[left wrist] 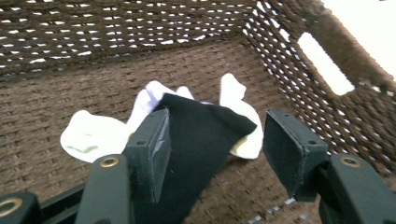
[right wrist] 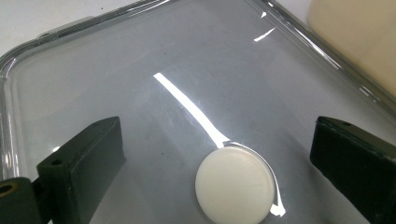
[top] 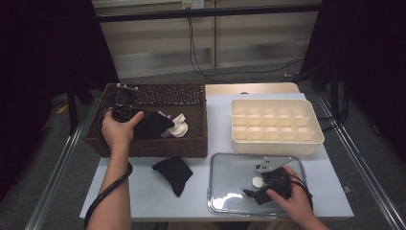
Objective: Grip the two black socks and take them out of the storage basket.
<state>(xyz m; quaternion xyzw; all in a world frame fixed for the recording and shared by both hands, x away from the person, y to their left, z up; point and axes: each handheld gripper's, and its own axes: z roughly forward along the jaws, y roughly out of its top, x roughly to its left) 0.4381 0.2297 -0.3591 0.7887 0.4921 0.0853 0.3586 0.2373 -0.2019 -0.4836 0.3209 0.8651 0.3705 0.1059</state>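
**Left gripper over the black sock in the basket, right gripper over the lid**

Here we work at a pale table point(top: 143, 189), and we go from the biggest thing down. At far left sits the brown woven basket point(top: 191, 139), and to its right the cream divided tray point(top: 277, 142), its compartments bare. Near right lies the clear lid point(top: 230, 191), flat on the table, with a round white knob point(top: 257, 182) at its middle. A second black cloth piece point(top: 174, 173) lies on the table just near of the basket.

Inside the basket we see a black sock point(left wrist: 201, 135) lying over white socks point(left wrist: 88, 135) on the woven floor. Our left gripper point(top: 125, 110) reaches into the basket from its left side. In the left gripper view its jaws stand apart: the black sock runs up along the inner face of the left jaw, touching it or just beside it, while the right jaw stands clear of the cloth with basket floor showing between. We see no squeeze on the sock.

Our right gripper point(top: 265, 188) rests over the lid. In the right gripper view its jaws stand wide, with the white knob point(right wrist: 235, 185) between them and nearer the middle, touched by neither.
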